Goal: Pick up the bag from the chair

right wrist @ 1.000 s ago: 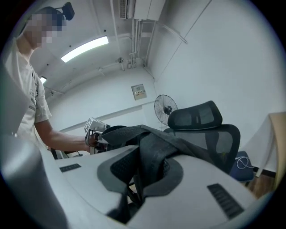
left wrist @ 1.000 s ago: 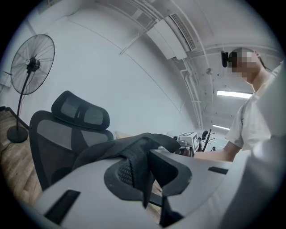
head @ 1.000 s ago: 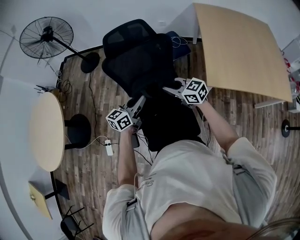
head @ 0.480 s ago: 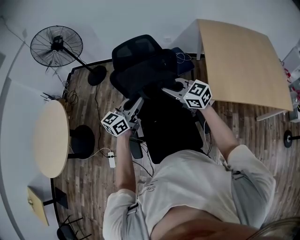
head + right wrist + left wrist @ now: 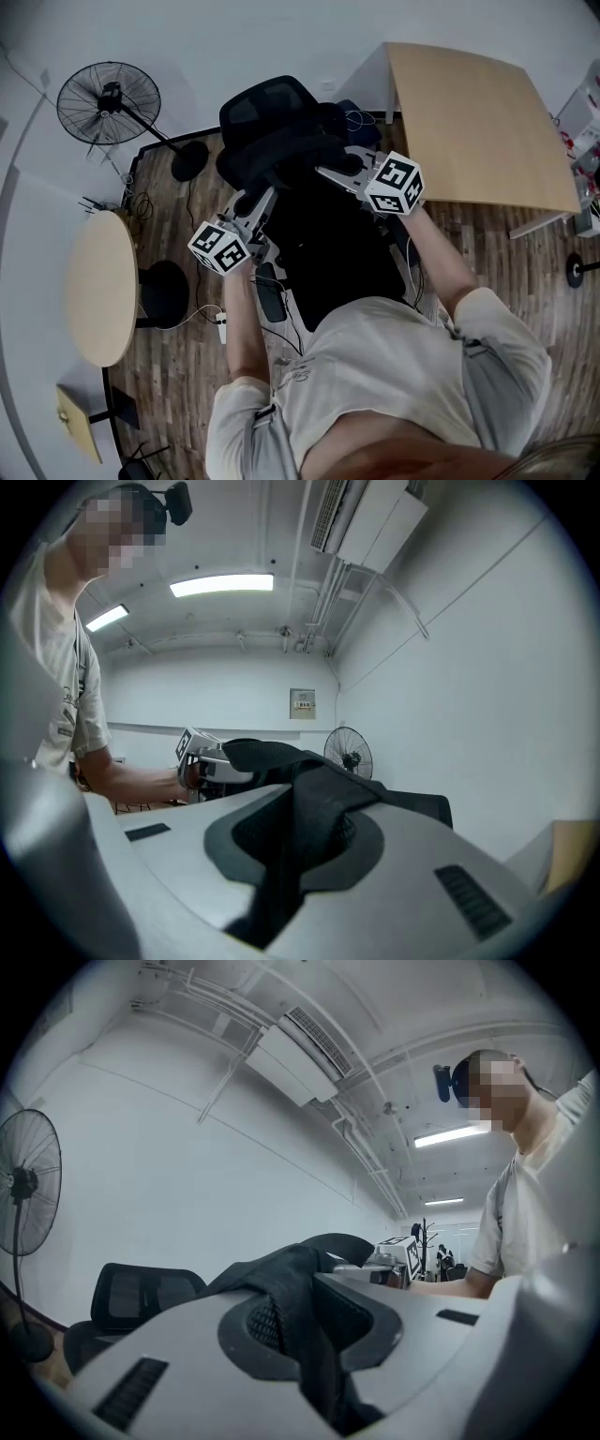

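A black bag (image 5: 323,239) hangs between my two grippers, over the black office chair (image 5: 267,112). In the head view my left gripper (image 5: 255,199) holds the bag's left top edge, and my right gripper (image 5: 330,169) holds its right top edge. The left gripper view shows the left gripper (image 5: 309,1335) shut on a fold of the bag's black fabric (image 5: 286,1288), with the other gripper (image 5: 398,1255) beyond. In the right gripper view the right gripper (image 5: 300,855) is shut on the bag's black strap (image 5: 314,803), which runs across to the left gripper (image 5: 202,757).
A wooden table (image 5: 478,122) stands at the right and a round table (image 5: 98,286) at the left. A floor fan (image 5: 103,103) is at the back left. A power strip (image 5: 220,326) and cables lie on the wood floor beside the chair.
Both grippers keep their hold. The left gripper has shifted a little left and the bag now hangs larger in the head view, higher over the chair seat.
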### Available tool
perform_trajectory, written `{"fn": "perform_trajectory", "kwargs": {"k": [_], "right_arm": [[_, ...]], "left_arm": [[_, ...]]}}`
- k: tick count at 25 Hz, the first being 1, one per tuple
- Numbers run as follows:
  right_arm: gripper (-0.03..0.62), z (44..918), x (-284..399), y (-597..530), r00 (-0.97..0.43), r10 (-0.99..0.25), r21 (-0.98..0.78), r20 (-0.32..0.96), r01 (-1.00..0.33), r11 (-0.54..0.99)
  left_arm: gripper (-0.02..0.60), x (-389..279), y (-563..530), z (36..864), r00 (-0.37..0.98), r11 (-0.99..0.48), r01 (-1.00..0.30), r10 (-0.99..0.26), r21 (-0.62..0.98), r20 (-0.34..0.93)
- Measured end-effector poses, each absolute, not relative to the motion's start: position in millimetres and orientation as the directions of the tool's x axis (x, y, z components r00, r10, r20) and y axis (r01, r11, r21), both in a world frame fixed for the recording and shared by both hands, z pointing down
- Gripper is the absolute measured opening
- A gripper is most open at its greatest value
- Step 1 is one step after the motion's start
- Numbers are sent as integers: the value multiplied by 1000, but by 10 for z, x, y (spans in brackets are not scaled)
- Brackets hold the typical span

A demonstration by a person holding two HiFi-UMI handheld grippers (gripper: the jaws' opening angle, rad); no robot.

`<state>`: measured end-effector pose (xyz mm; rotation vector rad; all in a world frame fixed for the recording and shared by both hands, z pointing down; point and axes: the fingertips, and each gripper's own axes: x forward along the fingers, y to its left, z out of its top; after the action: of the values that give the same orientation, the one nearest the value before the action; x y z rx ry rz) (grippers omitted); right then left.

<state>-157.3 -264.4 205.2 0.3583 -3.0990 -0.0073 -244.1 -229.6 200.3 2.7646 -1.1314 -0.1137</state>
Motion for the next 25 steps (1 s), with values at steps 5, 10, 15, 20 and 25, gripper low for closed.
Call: {"fn": "perform_trajectory", "kwargs": {"k": [5,10,15,20,25], "right_arm": [[25,1970,-1496,-2622,-971,-238,15,7,-238,971],[25,1972,-1489,-2601,-969,-246,33,15,-245,969],[23,2023,-1478,-2613,-967,-251,34,32,-250,968],[23,2049,-1472,-2590,-971,-236,27,36,-235,972],[23,2071,-1444,-2576,-972,-232,12,39,-232,973]], "left_arm": [[54,-2372,-2290,1924,724,-719,-680,-690,142,-26],[54,-2368,-2296,1941,724,-718,-682,-689,139,-9],[54,-2351,-2293,2002,726,-717,-677,-687,164,-6],[54,-2351,-2271,2024,726,-716,-678,-688,167,0],[54,-2319,-2245,2027,722,-711,-684,-692,162,9]]}}
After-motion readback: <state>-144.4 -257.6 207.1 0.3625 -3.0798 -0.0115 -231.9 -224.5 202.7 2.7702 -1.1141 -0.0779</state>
